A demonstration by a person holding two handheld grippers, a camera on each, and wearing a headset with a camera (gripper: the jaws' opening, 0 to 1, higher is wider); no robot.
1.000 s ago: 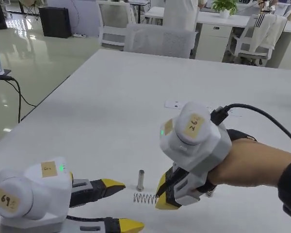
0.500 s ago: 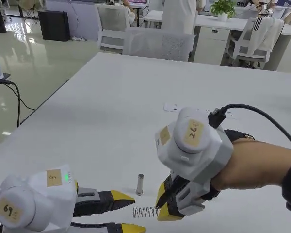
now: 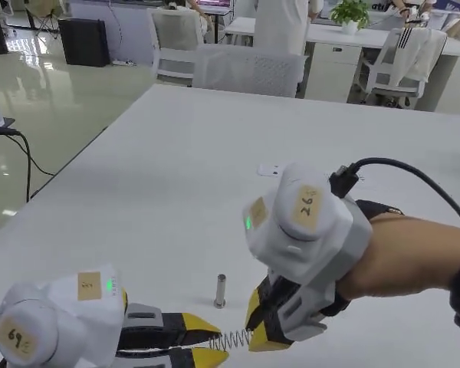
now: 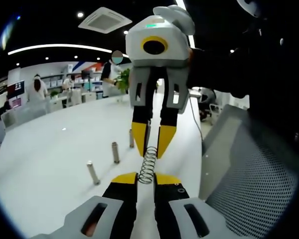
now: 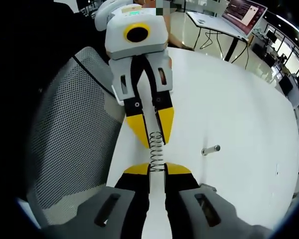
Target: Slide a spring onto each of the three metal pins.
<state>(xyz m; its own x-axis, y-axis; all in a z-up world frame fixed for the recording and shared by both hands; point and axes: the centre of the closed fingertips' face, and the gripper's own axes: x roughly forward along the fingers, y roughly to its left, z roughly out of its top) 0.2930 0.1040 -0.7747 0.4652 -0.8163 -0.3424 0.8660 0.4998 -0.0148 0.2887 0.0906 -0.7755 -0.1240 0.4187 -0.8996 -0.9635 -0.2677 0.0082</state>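
Right now my left hand-held gripper (image 4: 146, 178) is closed on one end of the spring (image 4: 148, 160), my right hand-held gripper (image 5: 157, 168) closed on the other.

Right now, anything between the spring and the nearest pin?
Nothing visible. The spring spans the left tongs and right tongs, held at both ends; only bare table separates it from the nearest pin.

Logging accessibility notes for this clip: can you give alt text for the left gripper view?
The left gripper and the right gripper, which faces it from the top of the view, each grip one end of a spring that spans between them over a white table. To the left, three pins stand upright in a row.
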